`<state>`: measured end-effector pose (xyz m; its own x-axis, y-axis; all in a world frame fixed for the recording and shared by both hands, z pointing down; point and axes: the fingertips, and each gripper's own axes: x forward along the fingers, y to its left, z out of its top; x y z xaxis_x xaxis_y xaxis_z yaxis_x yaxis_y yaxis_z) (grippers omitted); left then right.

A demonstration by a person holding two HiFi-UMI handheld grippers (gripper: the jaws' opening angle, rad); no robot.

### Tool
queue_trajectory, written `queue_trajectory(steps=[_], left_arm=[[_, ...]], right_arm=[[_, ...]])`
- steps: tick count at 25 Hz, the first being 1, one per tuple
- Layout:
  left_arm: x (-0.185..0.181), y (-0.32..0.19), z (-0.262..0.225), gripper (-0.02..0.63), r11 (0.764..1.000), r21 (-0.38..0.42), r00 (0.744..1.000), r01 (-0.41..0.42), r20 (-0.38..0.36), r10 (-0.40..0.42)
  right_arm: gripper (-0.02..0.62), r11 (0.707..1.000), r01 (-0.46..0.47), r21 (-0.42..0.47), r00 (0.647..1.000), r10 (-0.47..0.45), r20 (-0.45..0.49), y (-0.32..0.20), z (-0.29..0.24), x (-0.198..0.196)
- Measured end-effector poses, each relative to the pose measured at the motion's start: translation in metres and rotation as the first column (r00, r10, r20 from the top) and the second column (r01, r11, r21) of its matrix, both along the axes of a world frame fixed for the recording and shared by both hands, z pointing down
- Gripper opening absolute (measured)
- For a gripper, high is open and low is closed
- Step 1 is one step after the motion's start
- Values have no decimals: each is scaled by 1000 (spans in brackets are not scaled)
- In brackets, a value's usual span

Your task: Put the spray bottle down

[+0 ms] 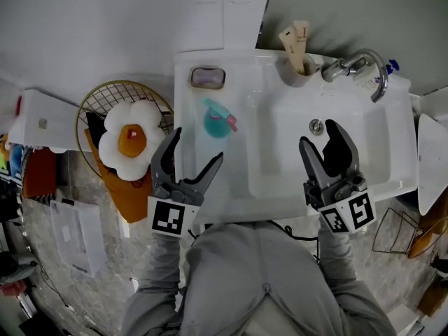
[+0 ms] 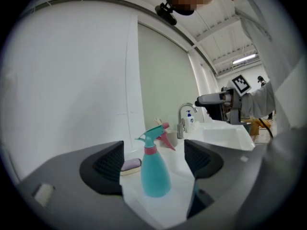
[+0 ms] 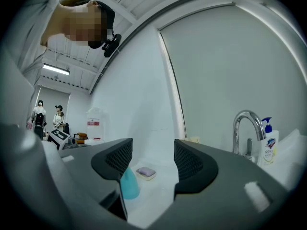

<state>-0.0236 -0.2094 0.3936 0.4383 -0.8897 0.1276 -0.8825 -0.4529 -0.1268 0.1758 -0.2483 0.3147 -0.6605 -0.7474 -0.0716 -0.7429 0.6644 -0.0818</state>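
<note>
The spray bottle [image 1: 218, 120] stands upright on the flat left ledge of the white sink [image 1: 231, 191], with nothing touching it, so the setting-down looks done; the next move, I judge, is only to draw the tongs straight back without clipping the trigger head; the bottle sits just beyond the tips of the left gripper [image 1: 197, 145], whose jaws are spread wide and empty; the right gripper [image 1: 320, 135], likewise spread and holding nothing, hovers over the basin, well apart from it; a soap dish [image 1: 208, 77] lies behind the bottle.
</note>
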Motion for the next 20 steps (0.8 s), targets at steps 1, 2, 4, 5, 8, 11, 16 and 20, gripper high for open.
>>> queue_trajectory(steps=[1,2,4,5,8,11,16,20], left_arm=[[-3,7,-3,419,1000,-4,1000,0,1,0],[-5,14,-6,419,1000,-8,1000,-2,6,3],[-10,30,-8,419,1000,-21,1000,-11,21,11],[-13,37,-9,419,999,-31,999,-14,29,15],[-25,58,-10,419,998,-62,999,-6,51,9],[-40,74,-13,419,997,-79,998,25,51,-21],[-58,90,-18,419,996,-61,997,70,47,-67],[-66,97,-21,419,994,-47,995,95,29,-94]], right_arm=[[272,1000,-1,1,1000,1,1,1,-1,0],[272,1000,-2,3,1000,2,2,3,-3,-1],[272,1000,-4,7,1000,4,2,6,-5,-1],[272,1000,-6,9,1000,6,2,8,-6,-1],[272,1000,-15,13,1000,15,2,13,-8,-1],[272,1000,-21,15,1000,21,-5,20,-9,-1],[272,999,-33,19,999,33,-33,33,-9,-2],[270,998,-58,21,998,59,-36,42,-12,3]])
